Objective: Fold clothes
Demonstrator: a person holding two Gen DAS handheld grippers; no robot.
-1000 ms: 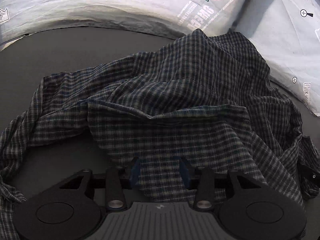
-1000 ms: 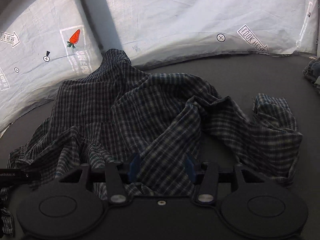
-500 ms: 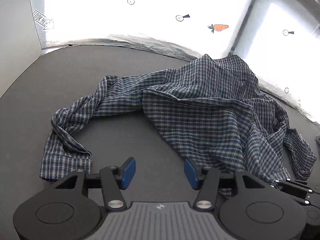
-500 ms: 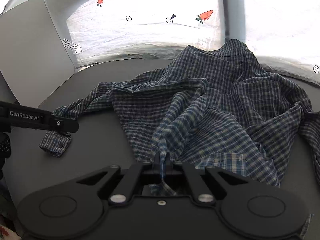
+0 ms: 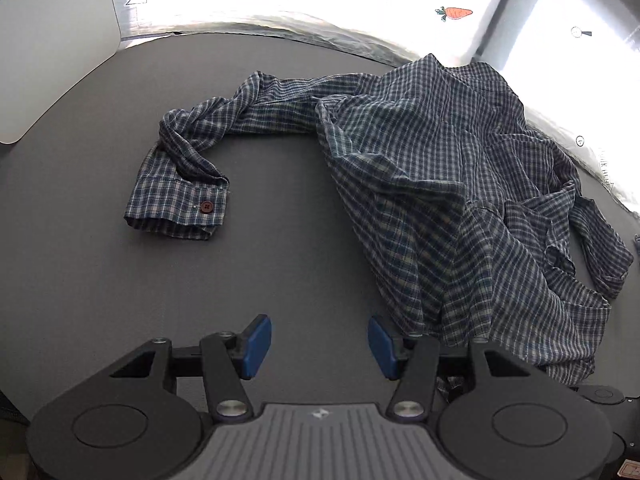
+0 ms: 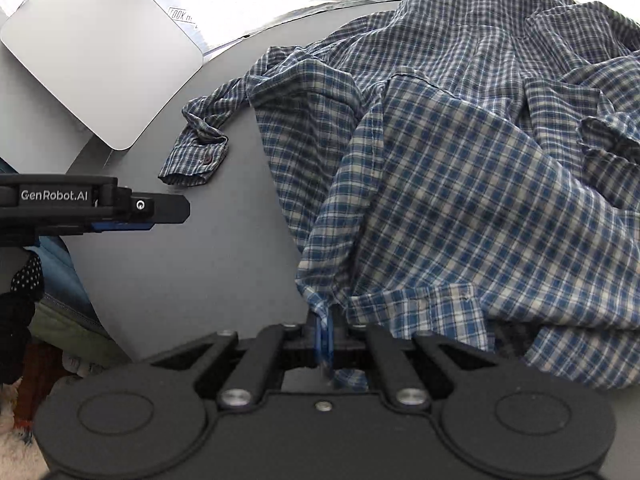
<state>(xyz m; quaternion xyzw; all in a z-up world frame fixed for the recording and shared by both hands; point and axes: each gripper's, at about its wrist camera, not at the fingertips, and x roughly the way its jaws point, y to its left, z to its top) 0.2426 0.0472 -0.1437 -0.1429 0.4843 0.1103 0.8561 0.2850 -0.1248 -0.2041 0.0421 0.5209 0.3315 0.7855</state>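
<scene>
A blue-and-white checked shirt (image 5: 460, 184) lies crumpled on the grey table (image 5: 280, 248). One sleeve stretches left and ends in a buttoned cuff (image 5: 180, 208). My left gripper (image 5: 319, 342) is open and empty over bare table, left of the shirt's near edge. My right gripper (image 6: 325, 334) is shut on the shirt's near hem and lifts it, so the cloth (image 6: 440, 200) rises toward the camera. The cuff (image 6: 196, 160) and the left gripper (image 6: 136, 208) also show in the right wrist view.
A pale flat board (image 6: 100, 60) leans at the table's far left. White sheeting with carrot and arrow marks (image 5: 454, 12) walls the back. Beyond the table's left edge there is blue cloth and a dark spotted item (image 6: 24, 288).
Both grippers pulled back toward the near edge. The right gripper shut on the shirt hem and drew it closer. The left gripper stayed open and now sits over bare table.
</scene>
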